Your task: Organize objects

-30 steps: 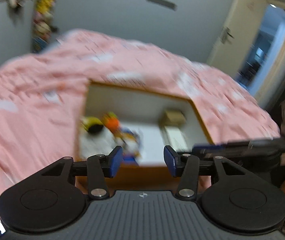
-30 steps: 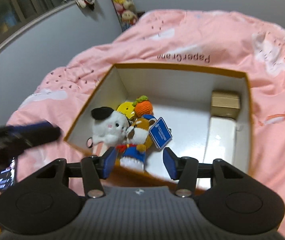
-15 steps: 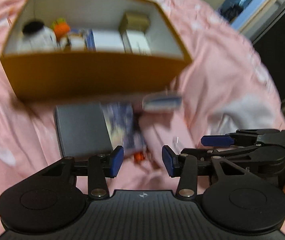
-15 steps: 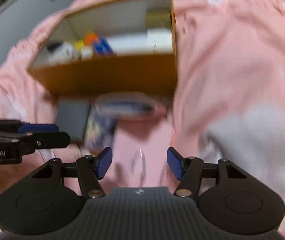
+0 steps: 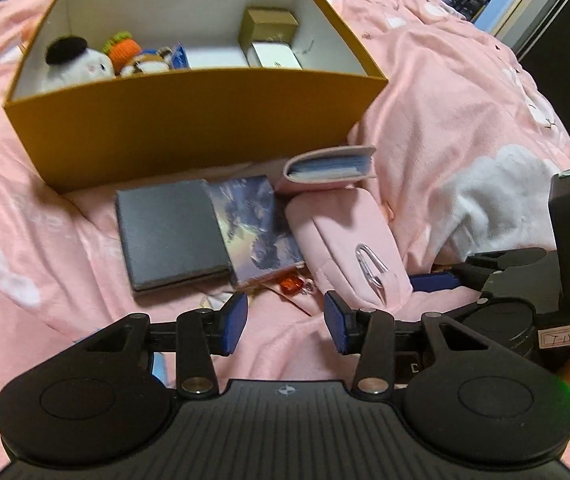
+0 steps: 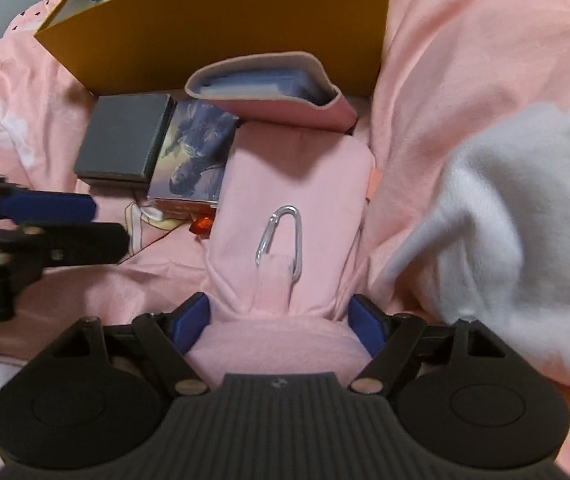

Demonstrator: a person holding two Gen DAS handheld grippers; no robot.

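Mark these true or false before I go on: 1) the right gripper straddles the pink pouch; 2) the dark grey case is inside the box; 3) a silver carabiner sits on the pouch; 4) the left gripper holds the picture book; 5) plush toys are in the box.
1) True: the right gripper has the pink pouch between its jaws, which have just been opening.
2) False: the dark grey case lies on the bedspread in front of the box.
3) True: the carabiner sits on the pouch.
4) False: the left gripper is open and empty, with the picture book beyond it.
5) True: the plush toys are inside.
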